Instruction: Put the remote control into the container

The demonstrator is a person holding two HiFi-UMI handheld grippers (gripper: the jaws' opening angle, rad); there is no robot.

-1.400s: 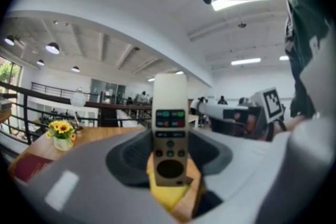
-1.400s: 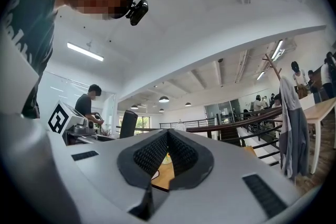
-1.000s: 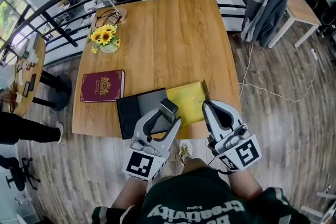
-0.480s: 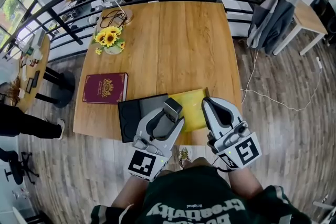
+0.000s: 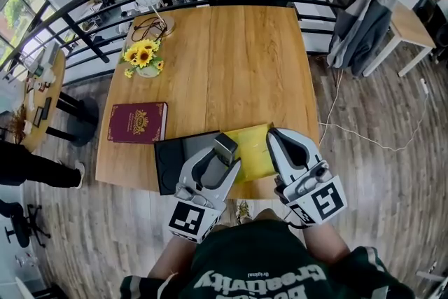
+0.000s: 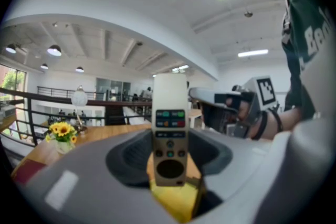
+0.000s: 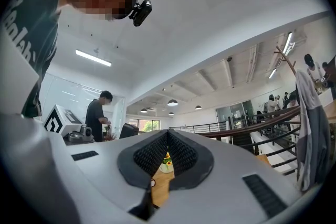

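Remote (image 6: 169, 131) in L gripper (image 6: 169, 159), R gripper (image 7: 168, 138) closed

Maroon book (image 5: 137, 122), yellow sunflowers (image 5: 143, 54), beige remote control (image 6: 169, 134)

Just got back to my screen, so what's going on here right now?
A person stands at the near edge of a light wooden table with a gripper in each hand. The left gripper is shut on a cream oblong remote control with coloured buttons, held upright near a flat yellow pouch and a flat black tray. The right gripper is shut with nothing between its fingers. The remote is not yet in any container.
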